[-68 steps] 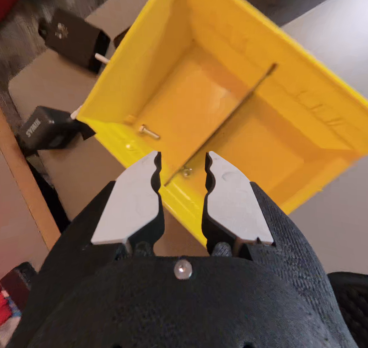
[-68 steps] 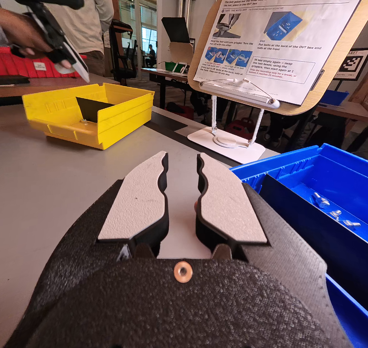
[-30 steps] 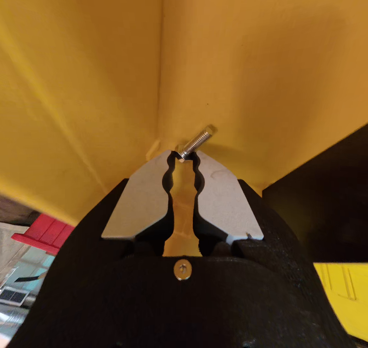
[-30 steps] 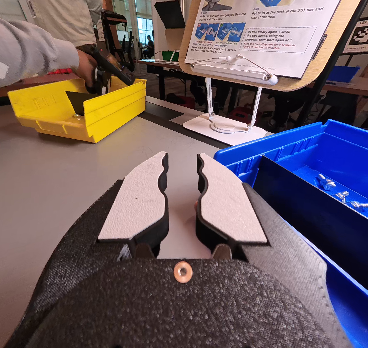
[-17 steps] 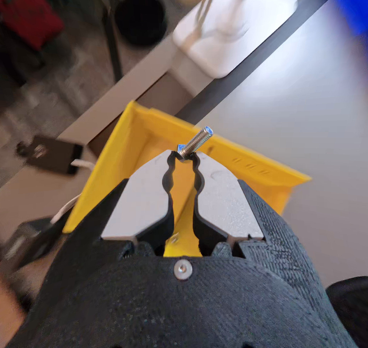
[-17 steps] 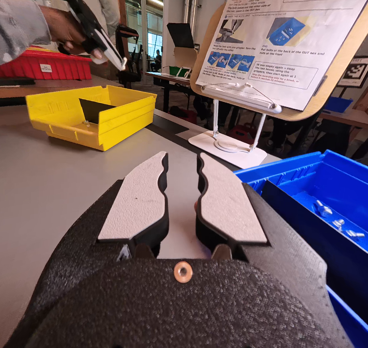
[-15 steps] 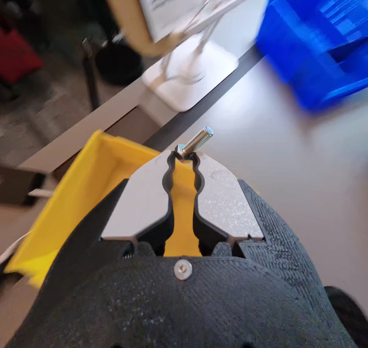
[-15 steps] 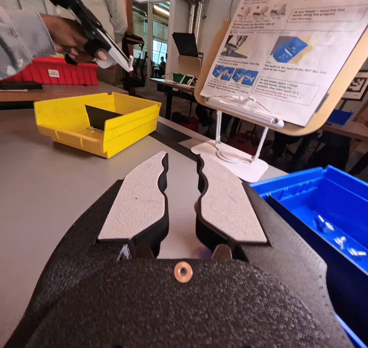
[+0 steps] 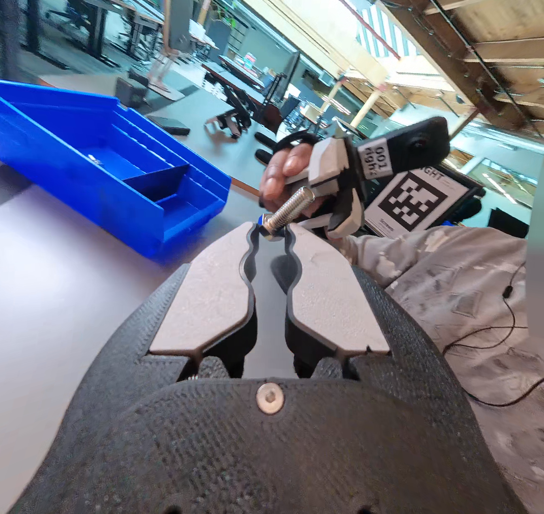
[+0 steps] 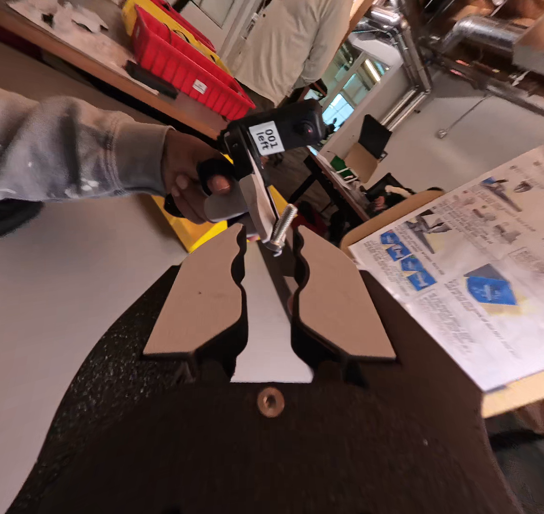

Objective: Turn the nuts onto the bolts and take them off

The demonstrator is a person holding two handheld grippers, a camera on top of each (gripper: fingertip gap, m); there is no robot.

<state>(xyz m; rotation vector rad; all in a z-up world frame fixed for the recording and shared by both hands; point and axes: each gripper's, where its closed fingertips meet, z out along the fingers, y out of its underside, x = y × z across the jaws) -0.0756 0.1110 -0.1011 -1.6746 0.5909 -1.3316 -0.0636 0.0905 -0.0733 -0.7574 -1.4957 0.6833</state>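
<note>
My left gripper [image 9: 270, 230] is shut on the head of a silver bolt [image 9: 290, 208], whose threaded shank points up and to the right with no nut on it. The right gripper [image 9: 326, 190] hangs just beyond the bolt's tip, held by a hand, with its jaws apart. In the right wrist view my right gripper [image 10: 269, 232] is open and empty. The bolt [image 10: 282, 224] stands tilted between its fingertips, held by the left gripper [image 10: 266, 235]. I cannot tell whether the right fingers touch the bolt.
A blue bin [image 9: 117, 173] with a divider lies on the grey table to the left. A yellow bin [image 10: 191, 232] lies behind the left hand. An instruction sheet on a board [image 10: 456, 279] stands at the right. Red bins [image 10: 188, 67] and a standing person [image 10: 288, 28] are behind. About 4 cm separates my left fingertips from my right.
My left gripper lifted the bolt out of the yellow bin and swung it over to face the right gripper. The right gripper rose from the table and turned toward the bolt.
</note>
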